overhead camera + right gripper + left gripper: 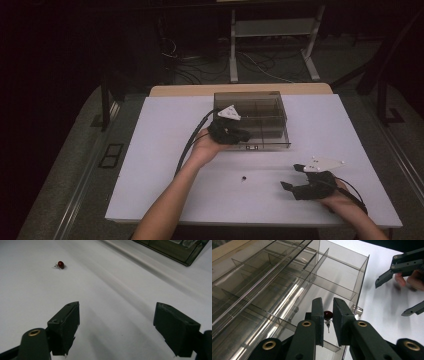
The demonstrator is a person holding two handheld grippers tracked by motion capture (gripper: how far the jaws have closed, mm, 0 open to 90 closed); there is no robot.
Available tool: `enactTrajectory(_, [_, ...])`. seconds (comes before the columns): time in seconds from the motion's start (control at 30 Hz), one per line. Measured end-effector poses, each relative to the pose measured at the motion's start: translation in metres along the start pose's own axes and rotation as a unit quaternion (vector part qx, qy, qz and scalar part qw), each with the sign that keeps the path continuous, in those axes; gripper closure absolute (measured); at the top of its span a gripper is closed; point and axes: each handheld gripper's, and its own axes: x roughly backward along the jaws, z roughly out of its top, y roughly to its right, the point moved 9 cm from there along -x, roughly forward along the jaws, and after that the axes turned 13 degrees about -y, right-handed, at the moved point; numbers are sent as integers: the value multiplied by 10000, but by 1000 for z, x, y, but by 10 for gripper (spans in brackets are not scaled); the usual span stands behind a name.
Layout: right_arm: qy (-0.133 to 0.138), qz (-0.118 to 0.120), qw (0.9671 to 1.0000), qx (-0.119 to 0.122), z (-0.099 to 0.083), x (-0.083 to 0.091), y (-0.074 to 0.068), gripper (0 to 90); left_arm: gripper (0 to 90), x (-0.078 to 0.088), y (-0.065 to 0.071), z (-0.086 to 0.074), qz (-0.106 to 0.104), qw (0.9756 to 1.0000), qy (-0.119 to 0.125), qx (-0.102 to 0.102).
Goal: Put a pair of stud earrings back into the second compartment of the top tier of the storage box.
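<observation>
My left gripper is shut on a small red round part with a thin metal leg hanging below it. It holds this part over the front compartments of a clear smoky plastic organiser box. In the high view this gripper sits at the box's front left edge. A second red part lies on the white table. In the right gripper view that part is far ahead to the left. My right gripper is open just above the table, its jaws wide apart with nothing between them.
The white table has bare surface to the left and right of the box. My right gripper rests near the front right edge and shows as beyond the box's corner. The box's edge lies far ahead.
</observation>
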Motion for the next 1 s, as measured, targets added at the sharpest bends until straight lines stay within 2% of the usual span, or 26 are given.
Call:
enactTrajectory(0.23, [-5, 0, 10000, 5, 0, 0, 0, 204, 749, 1, 0, 0, 17, 10000, 13, 32])
enactTrajectory(0.5, [-3, -1, 10000, 31, 0, 0, -1, 204, 725, 7, 2, 3, -30, 9998, 148, 90])
enactTrajectory(0.73, [15, -7, 10000, 45, 0, 1, 0, 204, 796, 17, 7, 3, -121, 9994, 261, 166])
enactTrajectory(1.0, [13, 3, 10000, 58, 0, 1, -1, 204, 894, 26, 17, -3, -223, 9994, 231, 112])
